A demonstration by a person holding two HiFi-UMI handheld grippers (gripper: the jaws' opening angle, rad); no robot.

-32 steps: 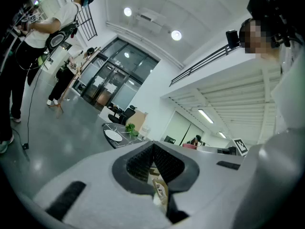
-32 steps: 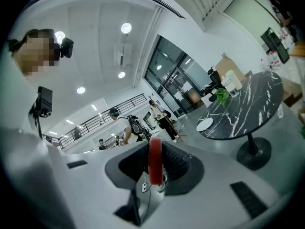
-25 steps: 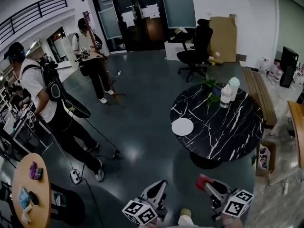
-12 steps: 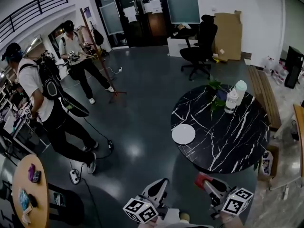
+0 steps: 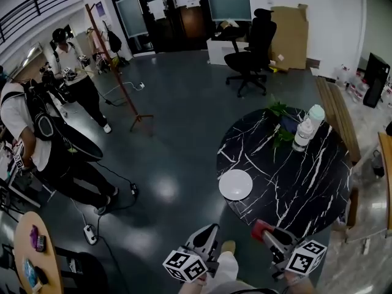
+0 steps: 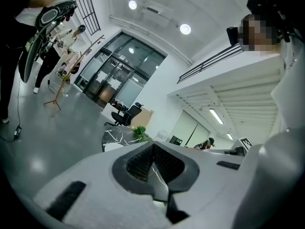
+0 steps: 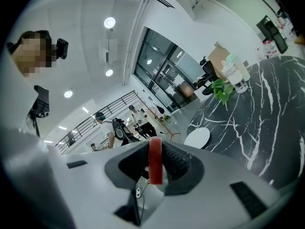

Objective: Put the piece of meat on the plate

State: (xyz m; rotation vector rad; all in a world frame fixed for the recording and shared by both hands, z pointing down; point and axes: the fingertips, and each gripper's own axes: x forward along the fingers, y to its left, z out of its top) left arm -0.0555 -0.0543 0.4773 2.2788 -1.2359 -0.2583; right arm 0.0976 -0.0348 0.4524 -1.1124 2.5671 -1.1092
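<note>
Fingers of the right gripper (image 7: 155,168) clamp the red piece of meat (image 7: 155,155) upright between them, short of the white plate (image 5: 236,184) on the marbled desk (image 5: 306,188); the left gripper (image 6: 153,162) is closed and empty.

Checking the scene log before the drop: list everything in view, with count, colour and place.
round table: one, black marble with white veins, right of centre
plate: one, white, empty, at the table's near left edge
bottles: two, whitish, far side of the table
plant: one, green, beside the bottles
office chair: one, black, beyond the table
cardboard: one, brown, against the far wall
coat stand: one, reddish wood, left of centre
people: two, dark and white clothes, at left
piece of meat: one, red, in the right gripper
left gripper: grey, jaws together, empty
right gripper: grey, shut on the meat
</note>
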